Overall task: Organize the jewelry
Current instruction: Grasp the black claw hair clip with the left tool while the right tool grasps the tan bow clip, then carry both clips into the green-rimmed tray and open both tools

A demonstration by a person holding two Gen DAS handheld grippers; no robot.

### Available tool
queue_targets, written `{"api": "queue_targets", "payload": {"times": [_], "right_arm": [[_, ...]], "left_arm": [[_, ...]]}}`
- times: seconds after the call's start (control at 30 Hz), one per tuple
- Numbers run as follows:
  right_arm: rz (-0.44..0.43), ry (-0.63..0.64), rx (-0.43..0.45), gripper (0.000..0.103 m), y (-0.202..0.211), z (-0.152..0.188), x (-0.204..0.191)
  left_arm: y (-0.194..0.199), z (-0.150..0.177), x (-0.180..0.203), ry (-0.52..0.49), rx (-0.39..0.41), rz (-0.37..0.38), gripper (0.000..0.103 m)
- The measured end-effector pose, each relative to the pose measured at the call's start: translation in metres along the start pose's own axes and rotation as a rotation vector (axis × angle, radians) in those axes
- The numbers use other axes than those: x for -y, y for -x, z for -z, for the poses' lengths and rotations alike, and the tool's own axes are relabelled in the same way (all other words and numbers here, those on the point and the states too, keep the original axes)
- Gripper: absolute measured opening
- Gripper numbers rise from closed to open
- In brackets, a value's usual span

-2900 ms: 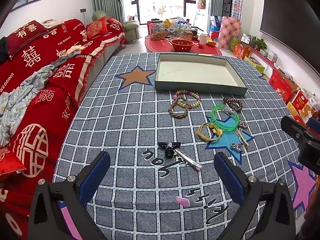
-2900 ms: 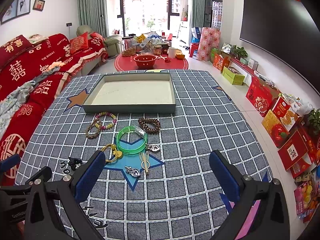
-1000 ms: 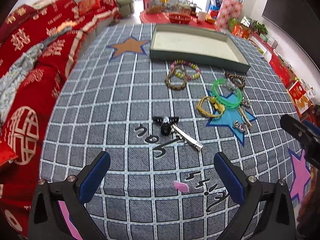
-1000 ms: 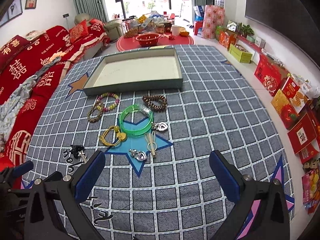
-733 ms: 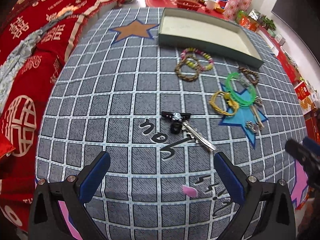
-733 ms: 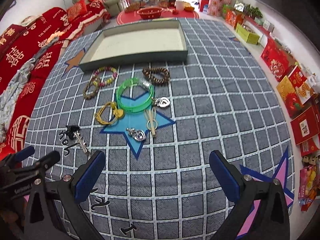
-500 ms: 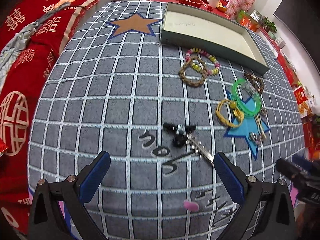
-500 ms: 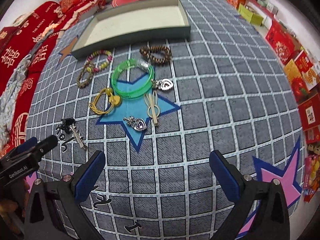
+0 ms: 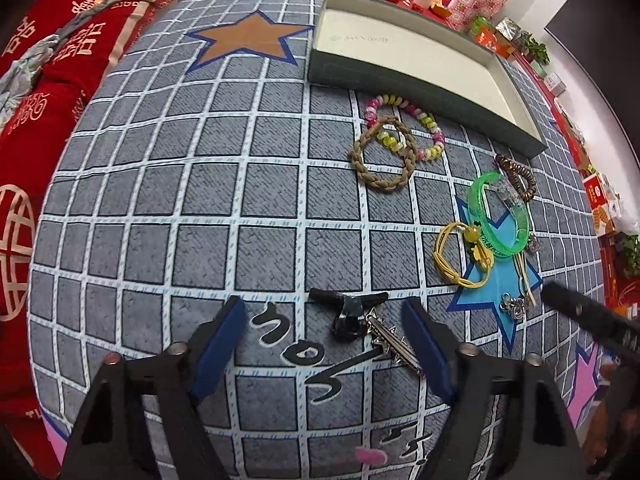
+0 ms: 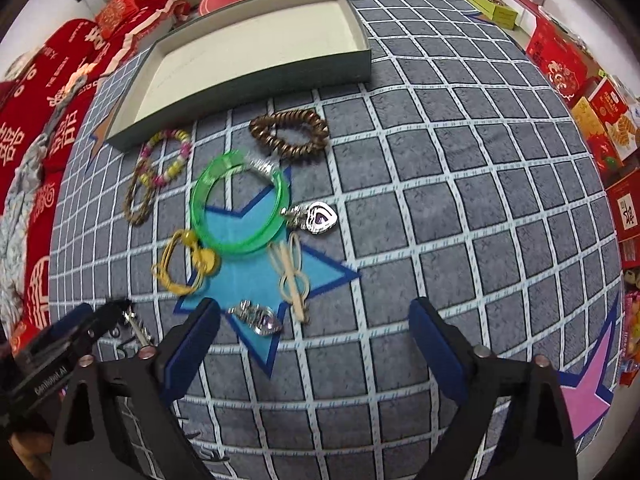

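On the near part of the counter [image 9: 248, 184], you have brought both tools down and forward over the last few seconds: the jewelry that lay well ahead now sits just in front of the tips. Your left gripper [image 9: 324, 340] has its fingers spread wide, and the black hair clip [image 9: 347, 312] with the silver barrette [image 9: 394, 344] touching it lies between them, nearer the right finger. Nothing is pinched yet. Your right gripper [image 10: 316, 336] is spread just as wide, with a small silver charm [image 10: 256, 318] just off its left finger and the cream hair tie [image 10: 292, 272] a little farther out.

That shift means you have gone from surveying to lining up the first picks. The tray [image 10: 248, 88] at the far side holds nothing, so all of the sorting remains. Everything else lies untouched between you and it: the green bangle [image 10: 240, 204], the yellow cord bracelet [image 10: 180, 264], the heart pendant [image 10: 320, 218], the brown coil hair tie [image 10: 290, 134], and on the left the pastel bead bracelet [image 9: 404, 128] overlapping the braided bracelet [image 9: 384, 156].

The right wrist view is smeared by motion, so whether the charm is one piece or two I cannot tell. Expect the flat barrette to resist a pinch from above; the taller clip looks like the easier first grab.
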State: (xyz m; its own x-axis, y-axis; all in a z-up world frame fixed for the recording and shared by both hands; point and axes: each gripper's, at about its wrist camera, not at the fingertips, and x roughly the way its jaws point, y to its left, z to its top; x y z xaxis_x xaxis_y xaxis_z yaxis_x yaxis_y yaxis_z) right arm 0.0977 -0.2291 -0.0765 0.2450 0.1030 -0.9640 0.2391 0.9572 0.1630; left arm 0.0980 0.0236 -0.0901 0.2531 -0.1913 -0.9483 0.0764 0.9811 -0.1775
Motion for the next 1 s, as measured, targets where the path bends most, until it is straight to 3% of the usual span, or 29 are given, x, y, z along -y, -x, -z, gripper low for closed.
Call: {"api": "queue_targets", "payload": {"times": [0.17,0.33,0.43,0.5,0.53,0.6,0.63,0.73,1.0], "right_arm": [[0.003,0.009,-0.054,0.074,-0.02,-0.012,0.001],[0.064,0.075,-0.047,0.07,-0.024,-0.018,-0.012],[0.115,0.103,-0.05,0.062,-0.025,-0.019,-0.017],[0.154,0.124,-0.053,0.052,-0.027,-0.02,-0.021],[0.153,0.132,-0.055,0.049,-0.027,-0.02,-0.023],[0.151,0.16,-0.057,0.026,-0.027,-0.02,-0.028],[0.15,0.176,-0.058,0.02,-0.027,-0.02,-0.031],[0.128,0.164,-0.062,0.02,-0.032,-0.013,-0.039],[-0.07,0.005,-0.079,0.02,-0.013,-0.009,-0.011]], "left_arm": [[-0.01,-0.004,0.004,-0.009,-0.01,-0.015,0.089],[-0.014,-0.006,0.011,-0.033,-0.011,-0.04,0.084],[-0.018,-0.01,0.02,-0.046,-0.006,-0.063,0.071],[-0.019,-0.013,0.021,-0.054,-0.005,-0.074,0.06],[-0.019,-0.013,0.021,-0.062,0.001,-0.084,0.049],[-0.02,-0.017,0.023,-0.077,0.002,-0.086,0.049],[-0.019,-0.017,0.022,-0.076,0.002,-0.082,0.049],[-0.018,-0.017,0.019,-0.057,0.005,-0.053,0.049],[0.003,-0.029,0.018,-0.063,0.045,-0.015,0.049]]}}
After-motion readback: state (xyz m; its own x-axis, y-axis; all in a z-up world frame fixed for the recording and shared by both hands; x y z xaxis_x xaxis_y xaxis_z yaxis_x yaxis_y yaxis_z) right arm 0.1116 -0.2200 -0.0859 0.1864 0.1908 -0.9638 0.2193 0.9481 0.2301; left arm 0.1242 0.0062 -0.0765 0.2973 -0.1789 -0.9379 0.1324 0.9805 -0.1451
